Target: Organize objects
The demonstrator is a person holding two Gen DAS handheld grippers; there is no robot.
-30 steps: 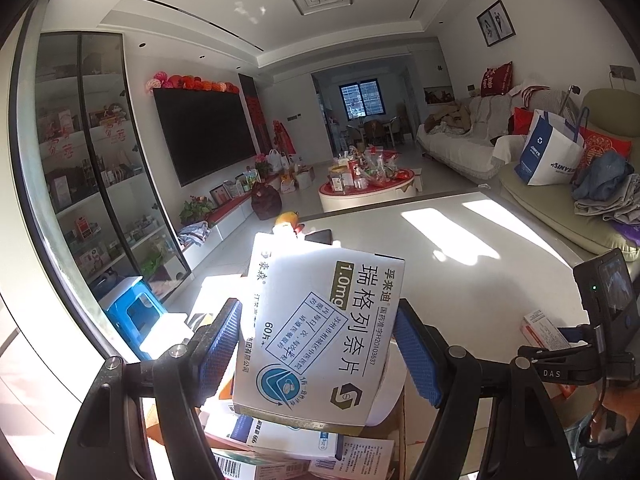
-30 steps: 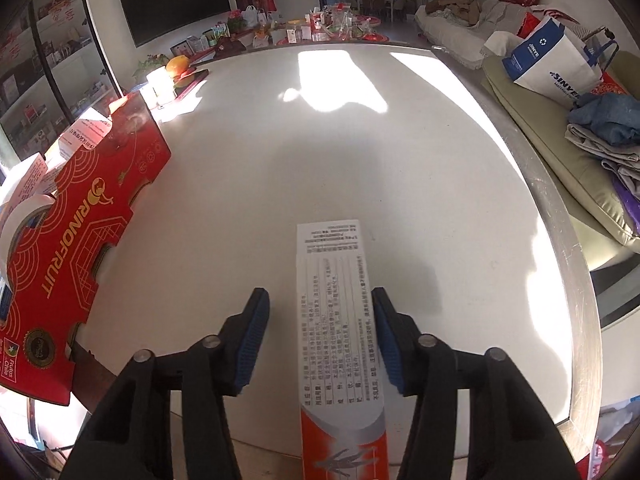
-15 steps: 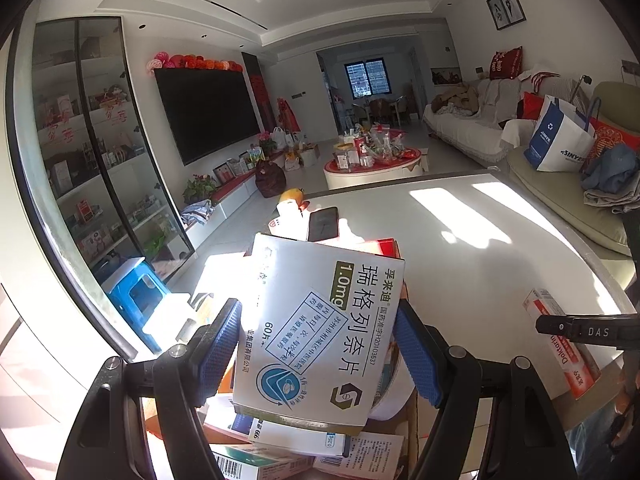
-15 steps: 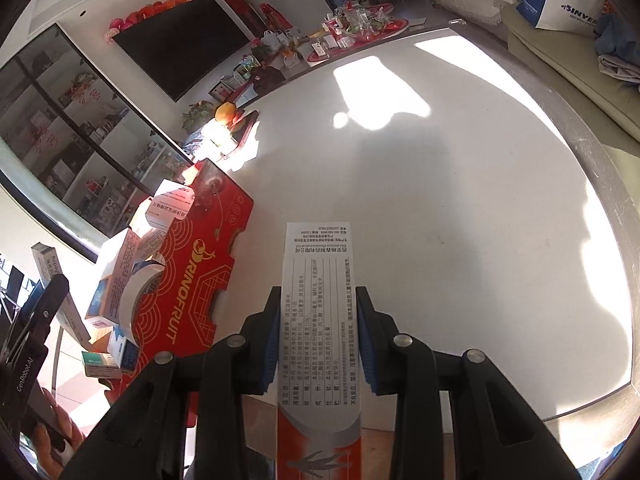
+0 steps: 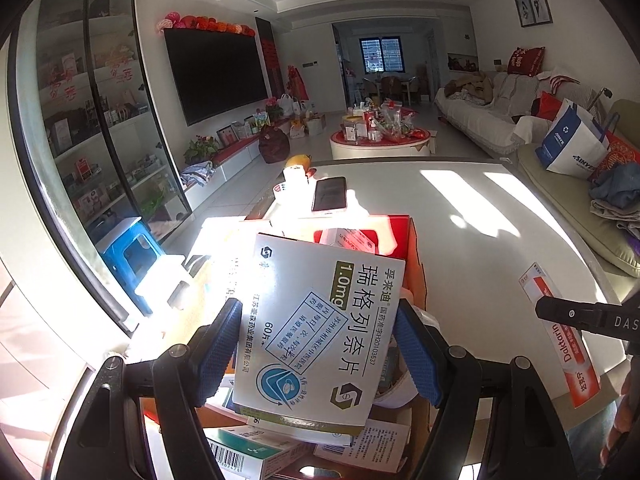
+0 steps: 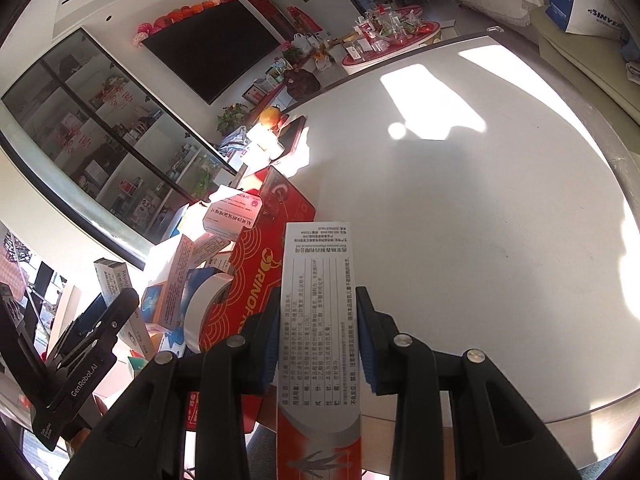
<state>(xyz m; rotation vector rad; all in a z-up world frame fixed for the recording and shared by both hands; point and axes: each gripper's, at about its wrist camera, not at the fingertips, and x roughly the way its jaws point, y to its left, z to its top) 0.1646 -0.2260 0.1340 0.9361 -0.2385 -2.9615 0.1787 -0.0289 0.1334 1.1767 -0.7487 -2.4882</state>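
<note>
My left gripper (image 5: 318,344) is shut on a white medicine box with Chinese print (image 5: 316,320) and holds it above a red cardboard box (image 5: 400,228) full of medicine packs. My right gripper (image 6: 318,336) is shut on a long white and orange ointment box (image 6: 318,320), lifted off the white table (image 6: 480,220) beside the red box (image 6: 256,276). The ointment box also shows in the left wrist view (image 5: 560,340). The left gripper shows at the left edge of the right wrist view (image 6: 80,352).
The red box holds several medicine packs (image 6: 232,216) and a roll of white tape (image 6: 204,304). A phone (image 5: 330,194), a white cup (image 5: 296,178) and an orange (image 6: 270,116) sit at the table's far left. A sofa (image 5: 580,200) lies to the right.
My right gripper closed on the ointment box, lifted it off the table and swung left toward the red box. My left gripper kept its box and tilted down slightly.
</note>
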